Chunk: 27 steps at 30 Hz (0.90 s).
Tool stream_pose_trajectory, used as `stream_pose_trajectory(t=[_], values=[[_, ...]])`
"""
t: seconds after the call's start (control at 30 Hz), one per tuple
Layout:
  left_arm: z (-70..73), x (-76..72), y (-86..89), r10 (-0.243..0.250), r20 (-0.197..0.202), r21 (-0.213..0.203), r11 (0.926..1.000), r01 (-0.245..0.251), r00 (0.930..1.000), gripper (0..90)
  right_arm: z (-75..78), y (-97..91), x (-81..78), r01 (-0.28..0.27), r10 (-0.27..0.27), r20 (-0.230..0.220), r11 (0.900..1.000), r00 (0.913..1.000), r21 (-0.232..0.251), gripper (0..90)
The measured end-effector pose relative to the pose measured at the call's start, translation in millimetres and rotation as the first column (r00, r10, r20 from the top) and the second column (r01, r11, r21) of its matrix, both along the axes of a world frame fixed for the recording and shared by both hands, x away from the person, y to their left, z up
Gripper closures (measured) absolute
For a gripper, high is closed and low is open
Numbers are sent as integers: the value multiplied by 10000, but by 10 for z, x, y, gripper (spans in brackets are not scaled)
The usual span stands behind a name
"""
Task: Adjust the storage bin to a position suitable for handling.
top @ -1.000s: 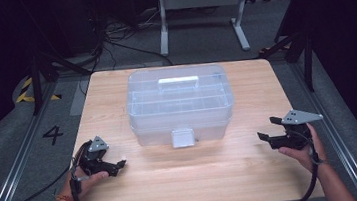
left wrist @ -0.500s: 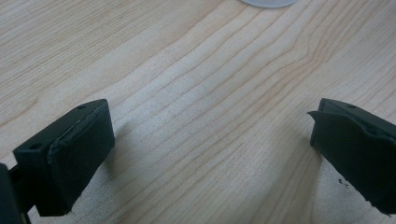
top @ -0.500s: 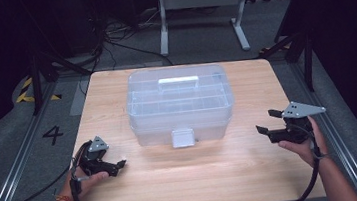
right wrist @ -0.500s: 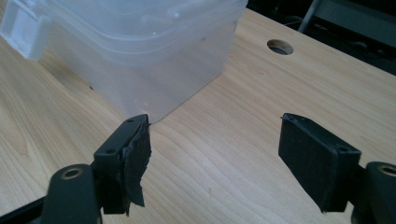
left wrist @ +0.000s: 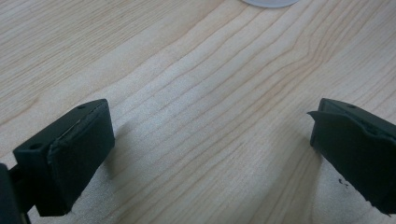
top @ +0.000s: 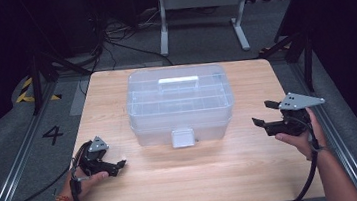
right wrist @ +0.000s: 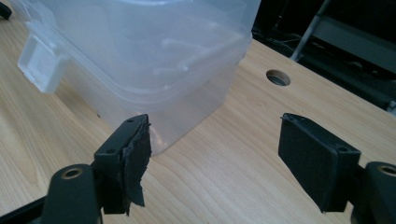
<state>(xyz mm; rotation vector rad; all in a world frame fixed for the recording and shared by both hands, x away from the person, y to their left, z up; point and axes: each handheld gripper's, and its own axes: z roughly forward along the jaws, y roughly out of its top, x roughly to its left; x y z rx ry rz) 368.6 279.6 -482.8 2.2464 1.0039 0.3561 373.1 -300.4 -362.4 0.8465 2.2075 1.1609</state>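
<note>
Jaws apart and empty on both the left gripper (top: 118, 164) and right gripper (top: 262, 114), flanking a clear, lidded plastic storage box (top: 179, 104) on the pale wooden table (top: 205, 178). The box looks light, rigid and slippery; its white top handle (top: 178, 80) or front latch (top: 182, 137) seems the surest hold.

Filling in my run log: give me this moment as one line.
left tool: open, low over table | right tool: open, empty, beside box | box: shut, latch facing person
</note>
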Motion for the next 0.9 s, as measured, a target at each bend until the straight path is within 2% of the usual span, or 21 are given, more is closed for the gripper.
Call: stream_pose_trajectory(t=[0.13, 0.53, 0.9], values=[[0, 0, 0, 2, 4, -5, 10000, -2, 10000, 3, 88, 48, 18, -62, 62, 219, 10000, 9997, 16, 259], [0, 0, 0, -1, 3, -2, 10000, 1, 10000, 2, 180, 140, 88, -178, 176, 336, 9998, 9993, 32, 262], [0, 0, 0, 0, 3, -1, 10000, 0, 10000, 2, 331, 295, 153, -382, 376, 638, 9992, 9973, 77, 267]])
